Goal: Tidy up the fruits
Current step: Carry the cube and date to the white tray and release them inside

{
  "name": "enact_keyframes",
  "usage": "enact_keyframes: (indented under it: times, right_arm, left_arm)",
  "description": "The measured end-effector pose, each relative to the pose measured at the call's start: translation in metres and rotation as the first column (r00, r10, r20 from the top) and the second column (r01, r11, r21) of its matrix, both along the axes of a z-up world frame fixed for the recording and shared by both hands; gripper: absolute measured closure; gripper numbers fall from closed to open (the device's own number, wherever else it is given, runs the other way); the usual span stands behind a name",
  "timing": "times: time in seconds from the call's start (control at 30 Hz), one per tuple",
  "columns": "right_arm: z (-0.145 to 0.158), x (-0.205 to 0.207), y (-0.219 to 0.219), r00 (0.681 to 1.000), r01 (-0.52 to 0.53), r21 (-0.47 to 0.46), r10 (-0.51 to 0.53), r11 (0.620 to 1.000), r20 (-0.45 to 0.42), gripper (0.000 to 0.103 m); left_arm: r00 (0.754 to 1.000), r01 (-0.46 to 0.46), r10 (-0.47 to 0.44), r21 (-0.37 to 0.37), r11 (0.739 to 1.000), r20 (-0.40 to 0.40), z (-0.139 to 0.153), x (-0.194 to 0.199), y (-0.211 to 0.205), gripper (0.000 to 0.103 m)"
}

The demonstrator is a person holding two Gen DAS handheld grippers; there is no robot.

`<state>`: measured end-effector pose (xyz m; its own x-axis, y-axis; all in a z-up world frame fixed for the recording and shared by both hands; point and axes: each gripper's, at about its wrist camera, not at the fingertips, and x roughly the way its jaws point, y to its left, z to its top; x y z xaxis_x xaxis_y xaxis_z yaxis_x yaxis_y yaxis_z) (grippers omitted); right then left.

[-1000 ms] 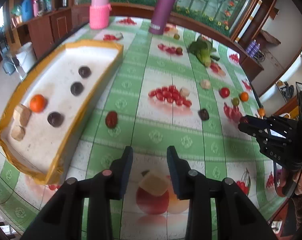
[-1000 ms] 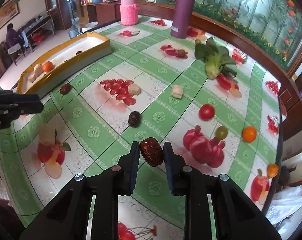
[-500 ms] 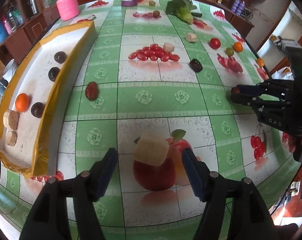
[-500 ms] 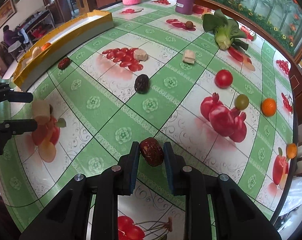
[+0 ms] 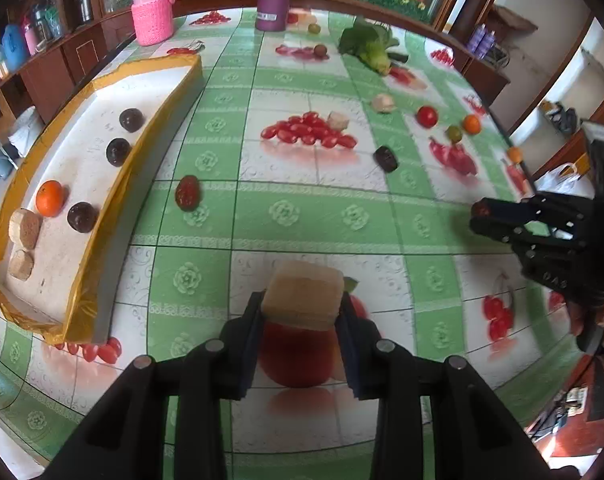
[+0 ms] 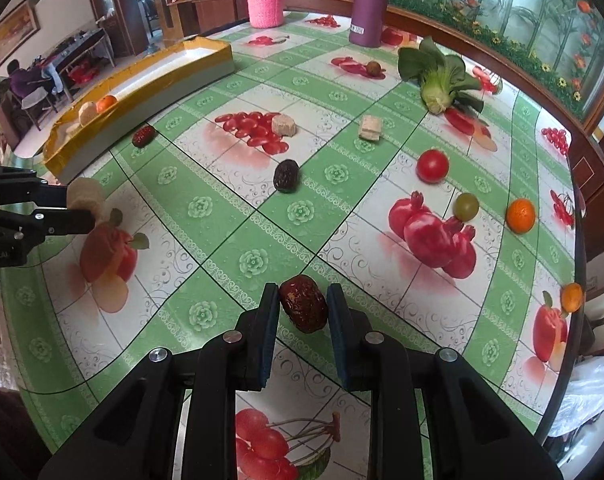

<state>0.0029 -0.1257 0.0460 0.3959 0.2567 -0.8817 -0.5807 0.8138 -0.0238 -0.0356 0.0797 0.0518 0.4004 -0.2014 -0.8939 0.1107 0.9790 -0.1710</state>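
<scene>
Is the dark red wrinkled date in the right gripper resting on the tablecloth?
No: the dark red wrinkled date sits clamped between the right gripper pads.

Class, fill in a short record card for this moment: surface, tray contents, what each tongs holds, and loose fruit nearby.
surface: green patterned tablecloth
tray: three dark fruits, one orange, two tan blocks
left tongs: closing on a tan block, pads against its sides
right tongs: shut on a red date
loose nearby: dark date, red tomato
</scene>
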Motion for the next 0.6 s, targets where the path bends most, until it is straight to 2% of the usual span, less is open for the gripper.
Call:
enact_keyframes:
  times: [0.17,0.6]
  right_arm:
    - [0.008,-0.002,0.007,1.000,-0.022,-0.010,0.022,1.000,0.020,0.079]
    - [0.030,0.003,0.057,0.995,-0.086,0.024,0.085,0.996,0.049,0.079]
  left_arm:
    - [1.000,-0.010,0.011,-0.034,0.999,0.026,0.012,-0.001,0.003,0.065]
    - [0.994,-0.086,0.088,-0.037,0.996,0.072,0.025,-0.004,0.033,0.065]
